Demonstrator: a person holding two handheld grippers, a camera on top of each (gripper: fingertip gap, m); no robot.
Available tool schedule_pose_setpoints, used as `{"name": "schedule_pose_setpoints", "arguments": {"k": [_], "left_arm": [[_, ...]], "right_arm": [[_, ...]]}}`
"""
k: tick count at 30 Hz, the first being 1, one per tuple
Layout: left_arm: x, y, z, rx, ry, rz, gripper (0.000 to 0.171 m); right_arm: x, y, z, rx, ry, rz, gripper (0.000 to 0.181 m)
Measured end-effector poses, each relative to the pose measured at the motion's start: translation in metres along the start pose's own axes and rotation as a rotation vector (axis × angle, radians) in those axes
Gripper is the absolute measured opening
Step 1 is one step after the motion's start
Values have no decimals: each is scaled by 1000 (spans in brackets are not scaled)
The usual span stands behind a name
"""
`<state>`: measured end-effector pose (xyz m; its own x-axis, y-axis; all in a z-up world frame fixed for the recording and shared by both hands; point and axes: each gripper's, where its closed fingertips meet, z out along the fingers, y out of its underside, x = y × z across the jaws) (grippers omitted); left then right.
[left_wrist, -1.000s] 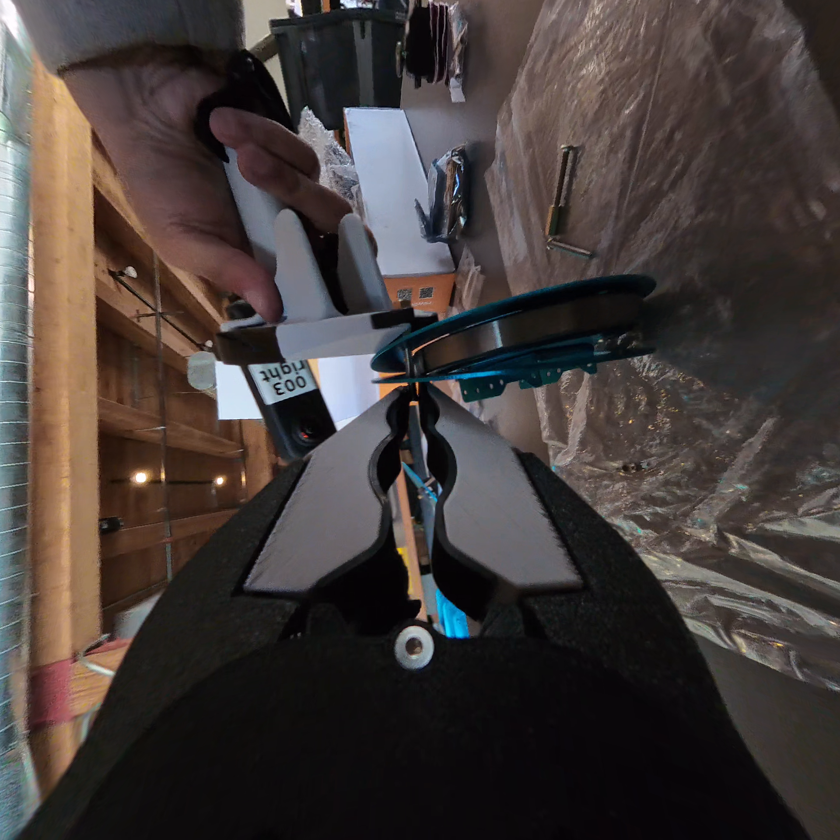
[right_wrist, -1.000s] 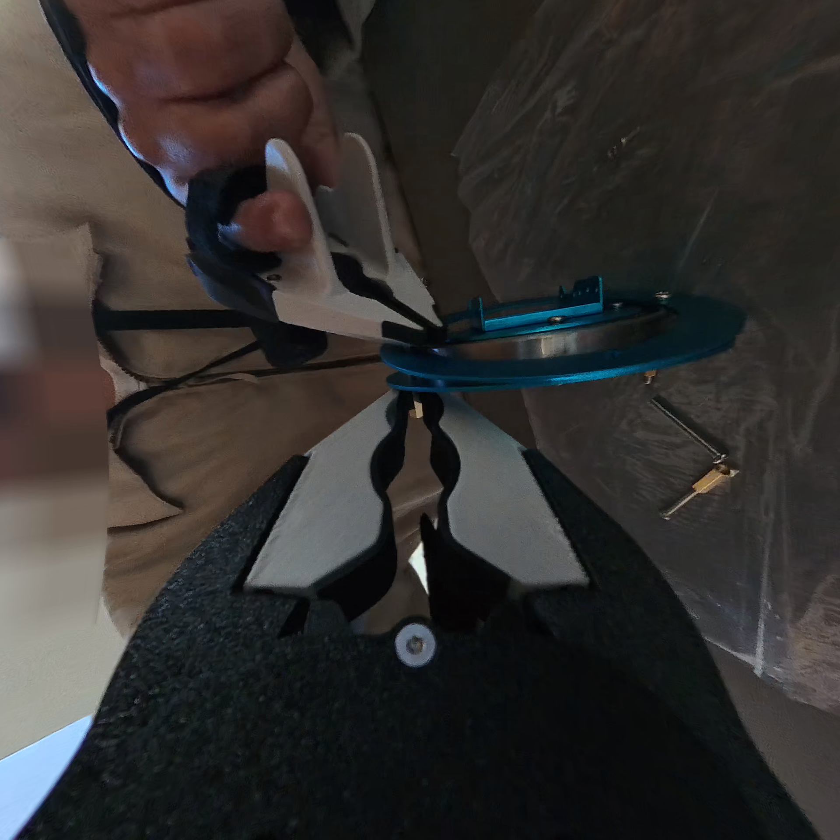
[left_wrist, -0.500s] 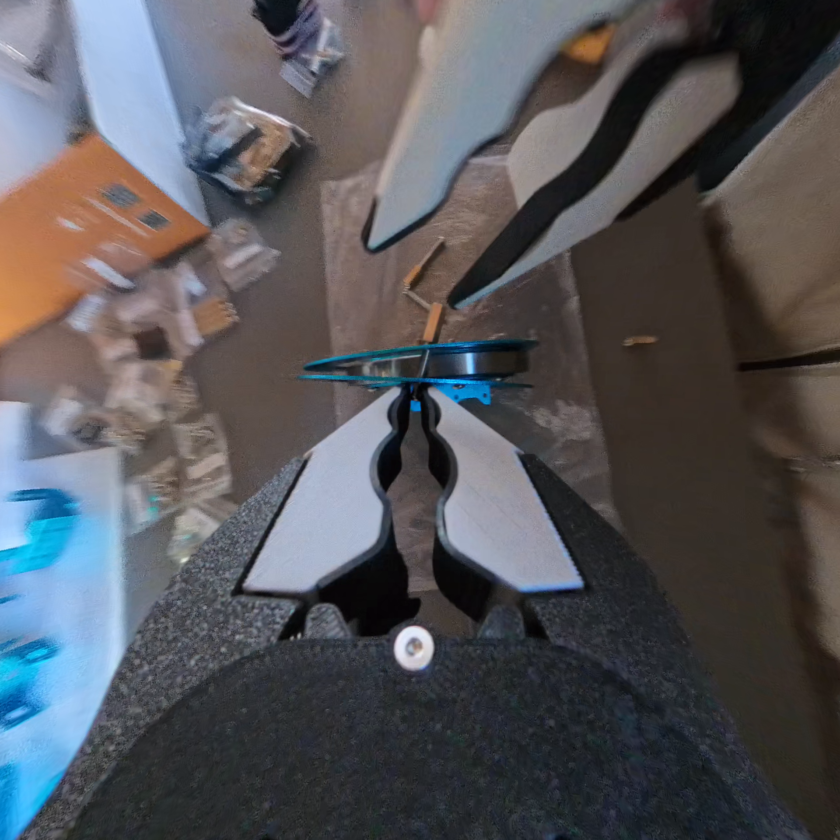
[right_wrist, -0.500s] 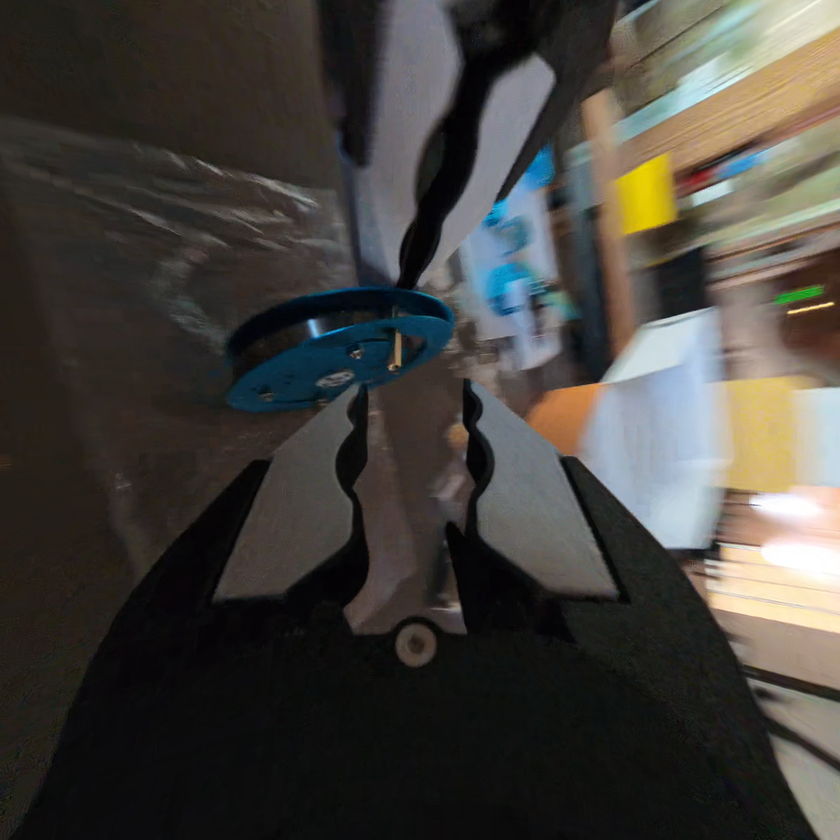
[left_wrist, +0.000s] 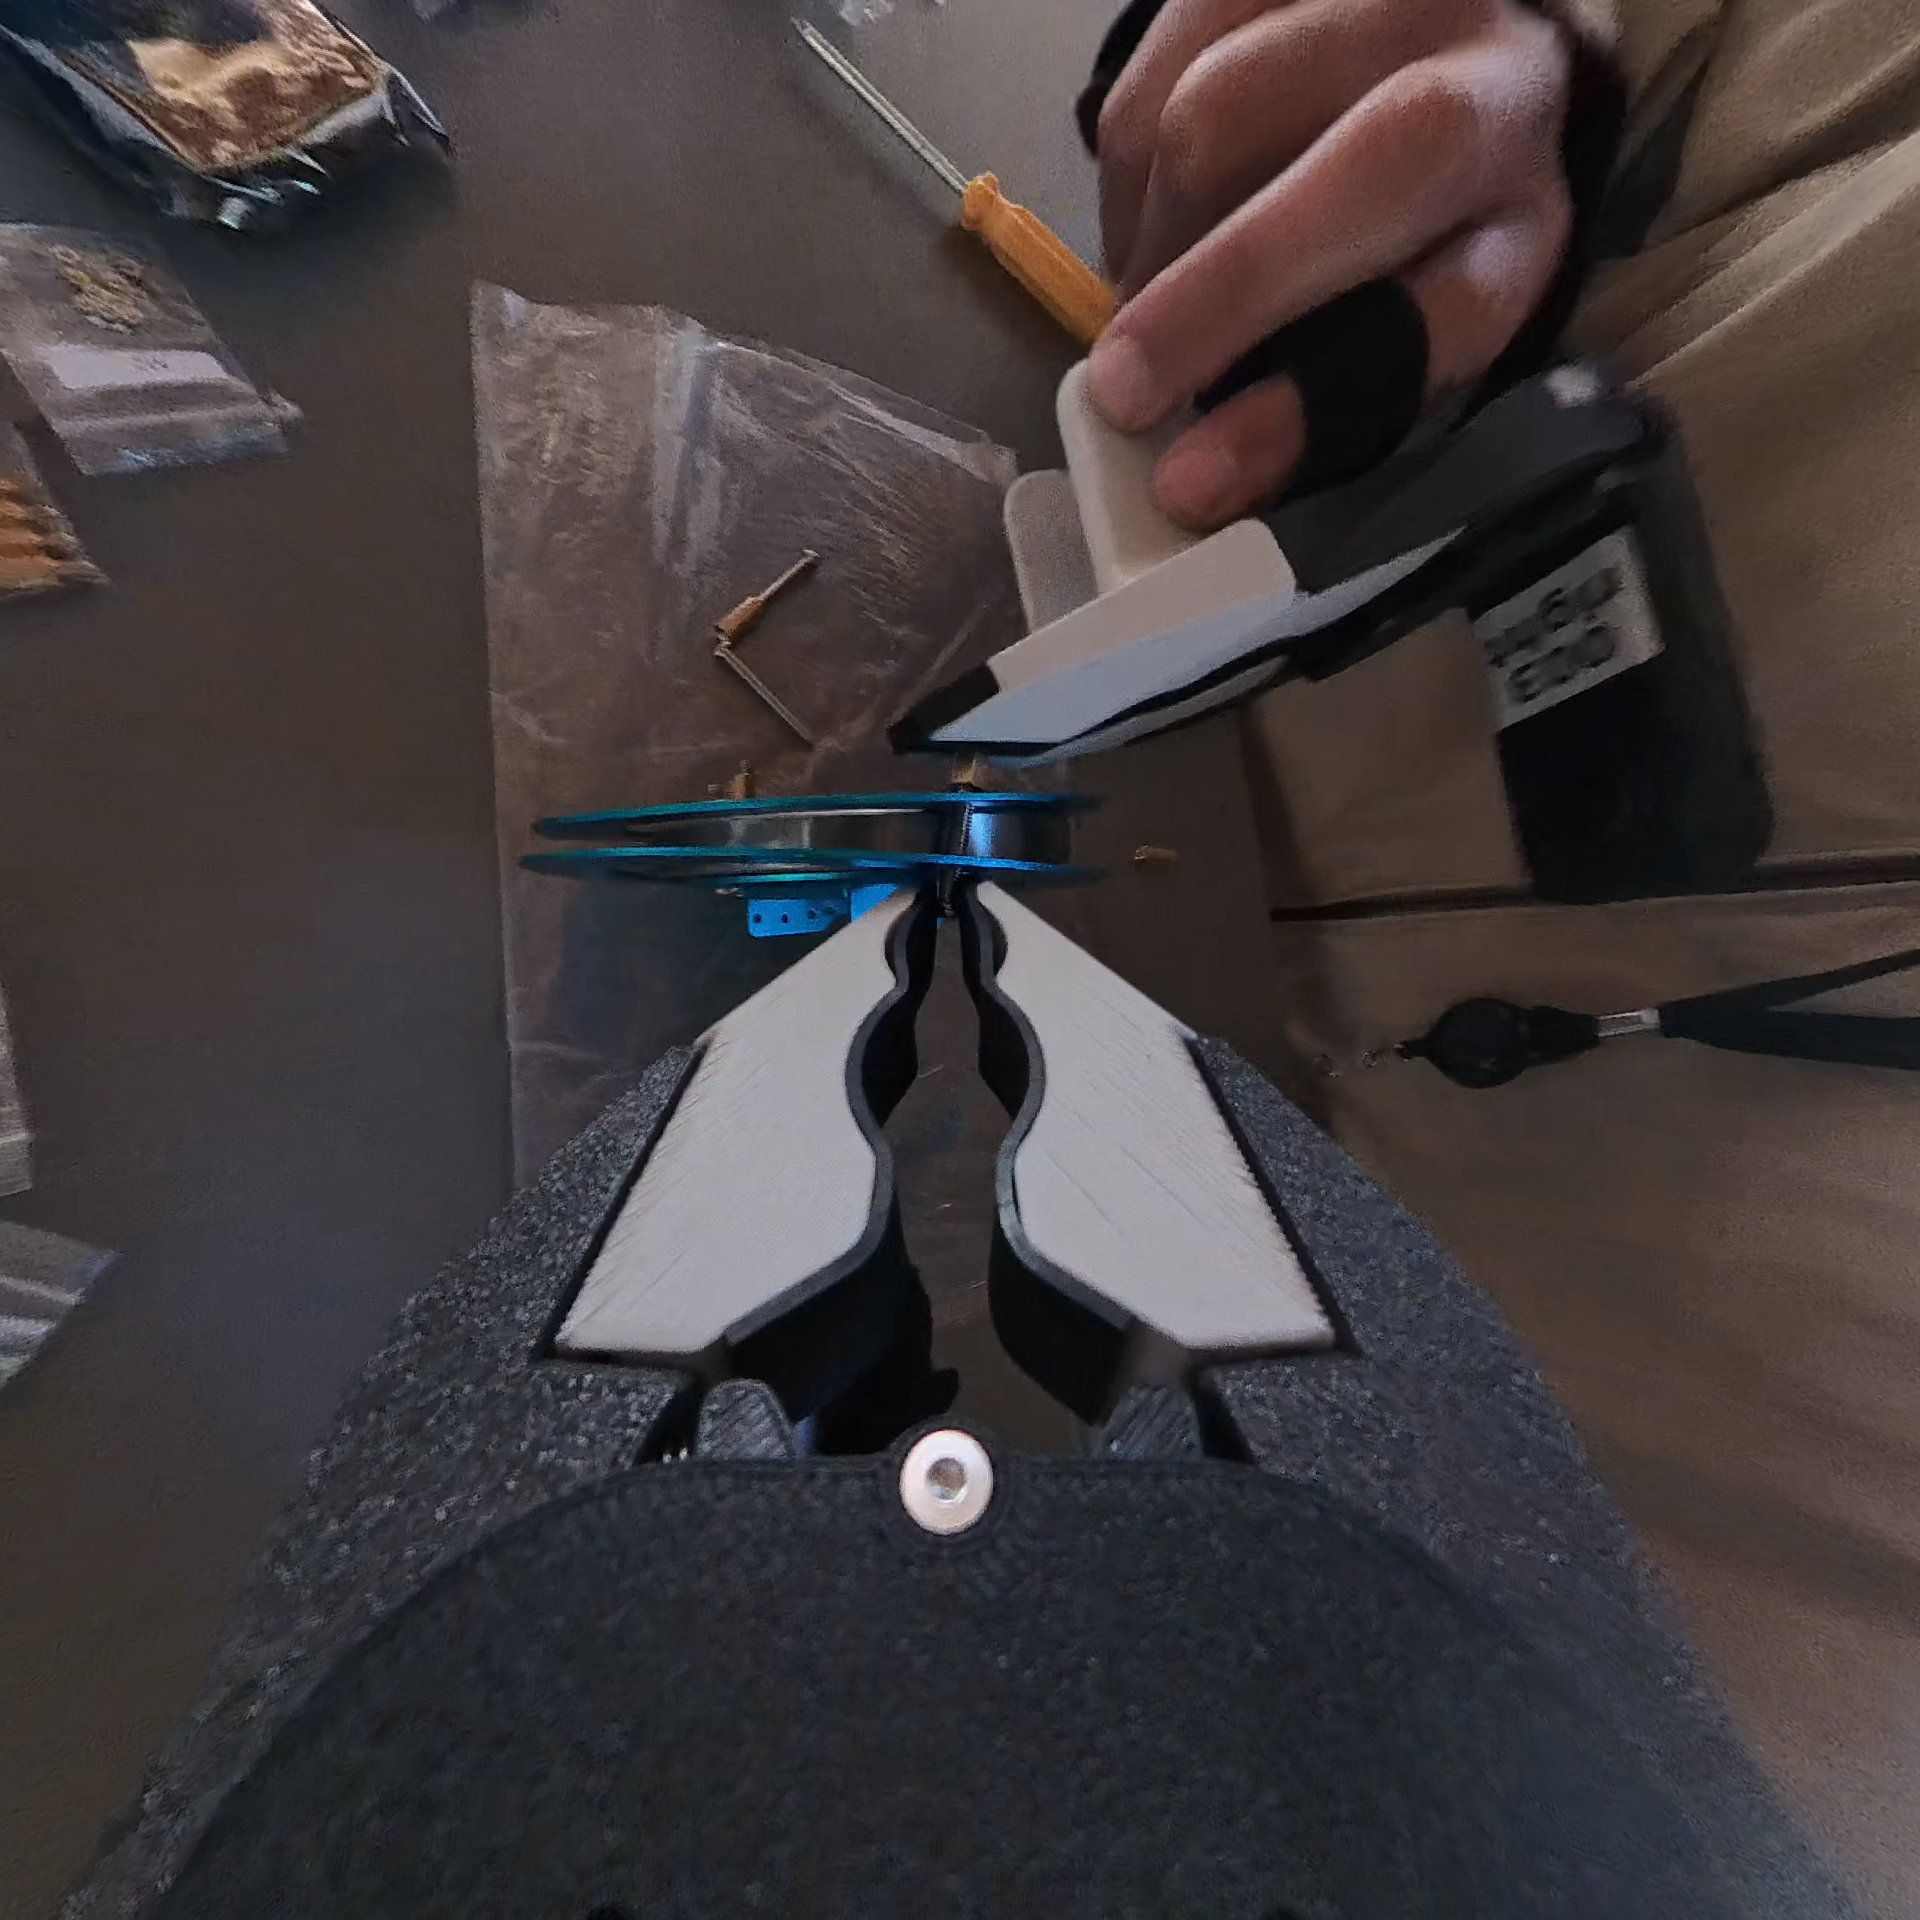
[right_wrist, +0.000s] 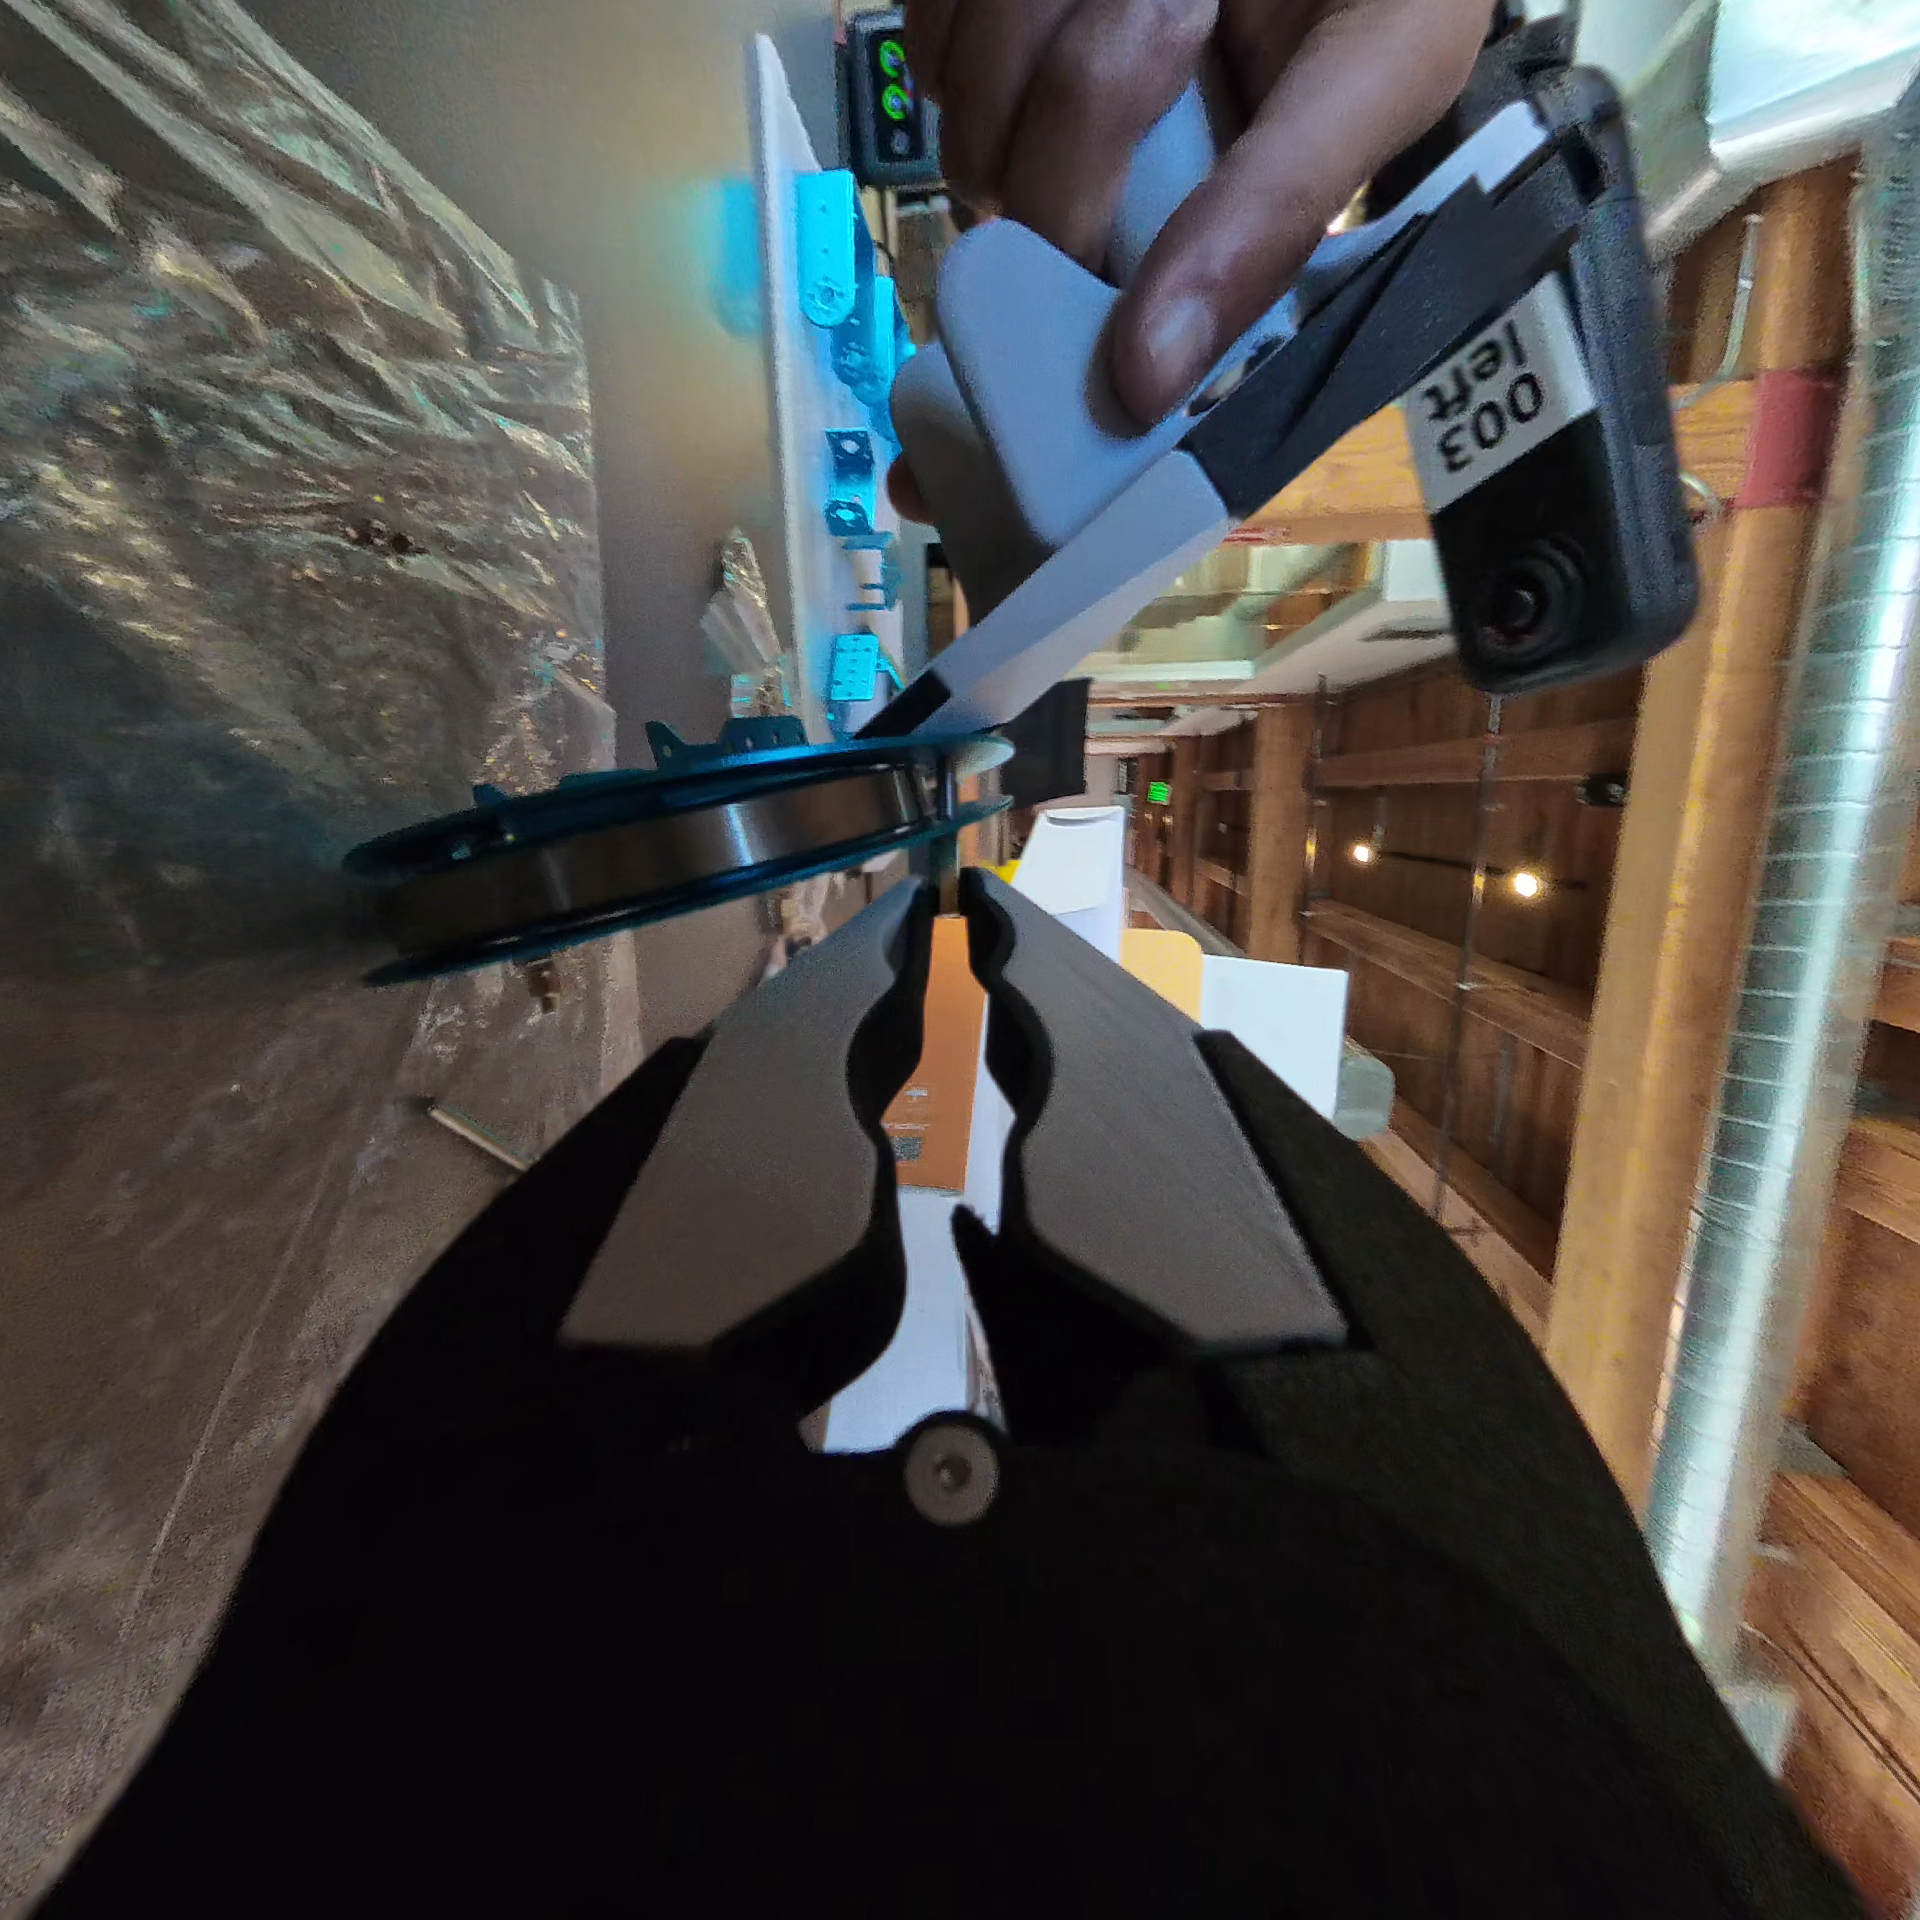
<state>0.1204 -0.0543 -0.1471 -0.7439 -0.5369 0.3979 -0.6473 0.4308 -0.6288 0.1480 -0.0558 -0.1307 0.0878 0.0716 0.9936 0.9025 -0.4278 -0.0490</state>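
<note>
Left gripper (left_wrist: 943, 902): fingers pinched nearly together, tips closed on a thin screw or pin (left_wrist: 948, 885) poking from the underside of the blue disc assembly (left_wrist: 810, 836). The part is gripped at its near rim.

Right gripper (right_wrist: 943, 883): also closed, tips clamped on a small brass-coloured stub (right_wrist: 945, 891) at the edge of the same disc assembly (right_wrist: 665, 831), on the face opposite the left one. From the left wrist view the right gripper (left_wrist: 935, 732) comes in from above with its tips just over the top disc, right above a small brass fastener (left_wrist: 966, 774); whether they touch it cannot be told from there. From the right wrist view the left gripper (right_wrist: 894, 717) meets the far face of the upper disc at its rim.

Assembly: two thin blue discs sandwiching a silver metal ring, with a small blue bracket (left_wrist: 795, 914) on one face. It is held in the air between the two grippers, over a clear plastic bag (left_wrist: 665, 499) lying on the brown table (left_wrist: 260, 831).

Around:
- Brass standoff and loose screws (left_wrist: 764, 634) on the bag.
- Orange-handled screwdriver (left_wrist: 1023, 249) on the table beyond it.
- Packets of parts (left_wrist: 145, 343) to the left.
- One hand (left_wrist: 1320, 208) on the right gripper, the other hand (right_wrist: 1143, 156) on the left.
- White sheet with blue parts (right_wrist: 831, 416) and wooden shelving (right_wrist: 1455, 883) behind.
</note>
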Motion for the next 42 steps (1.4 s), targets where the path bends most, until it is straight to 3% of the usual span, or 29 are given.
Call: {"name": "schedule_pose_setpoints", "arguments": {"k": [4,7,13,16,21,24,26,29,32,35,39,42], "left_arm": [[-10,-1,-1,-66,-342,272,3],[-14,-3,0,-92,-607,445,2],[-16,-11,2,-66,-1003,765,2],[-14,-16,2,-77,-1202,967,1],[-12,-23,1,-110,-1434,1173,1],[-11,-25,2,-90,-1413,1156,1],[-12,-23,2,-71,-1351,1094,2],[-12,-21,4,-10,-1131,901,2],[-11,-16,5,-6,-905,694,2],[-14,-11,2,-27,-748,521,2],[-1,-3,7,-47,-439,262,2],[4,0,8,-58,-285,138,2]], "right_arm": [[-4,-1,0,9,-245,168,3],[-7,0,-3,-1,-535,412,3],[-11,-2,-16,-55,-1108,814,3],[-13,-1,-23,-147,-1459,1051,3],[-12,-2,-34,-363,-2005,1436,3],[-14,-3,-39,-415,-2170,1534,4],[-14,-4,-40,-377,-2123,1490,4],[-18,-1,-34,-238,-1862,1266,5],[-19,1,-27,-88,-1459,915,12],[-6,10,-10,-42,-926,574,21],[3,6,-10,20,-360,125,19],[-2,-1,-11,40,-120,-32,11]]}}
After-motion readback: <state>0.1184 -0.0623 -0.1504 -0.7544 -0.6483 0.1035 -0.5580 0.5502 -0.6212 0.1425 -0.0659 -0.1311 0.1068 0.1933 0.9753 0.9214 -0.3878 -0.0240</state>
